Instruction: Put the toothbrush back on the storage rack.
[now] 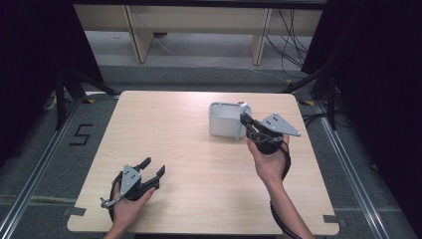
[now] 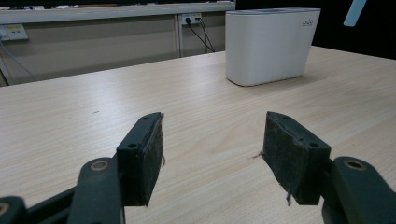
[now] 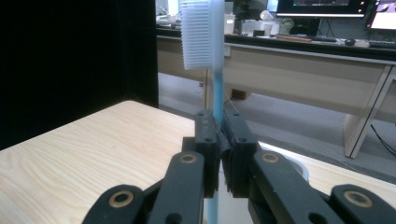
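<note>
Pale wooden table (image 1: pixel 199 164)

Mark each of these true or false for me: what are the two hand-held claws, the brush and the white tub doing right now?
1. The right gripper is clamped on a blue toothbrush. True.
2. The left gripper holds the white container. False: its jaws stand open with nothing between them, and the container sits farther off on the table.
3. The toothbrush's bristle head points up. True, as the right gripper view shows.
4. The toothbrush lies flat on the table. False: it is held upright in the right gripper, beside the container.
5. The container lies tipped on its side. False: it stands upright with its opening facing up.
</note>
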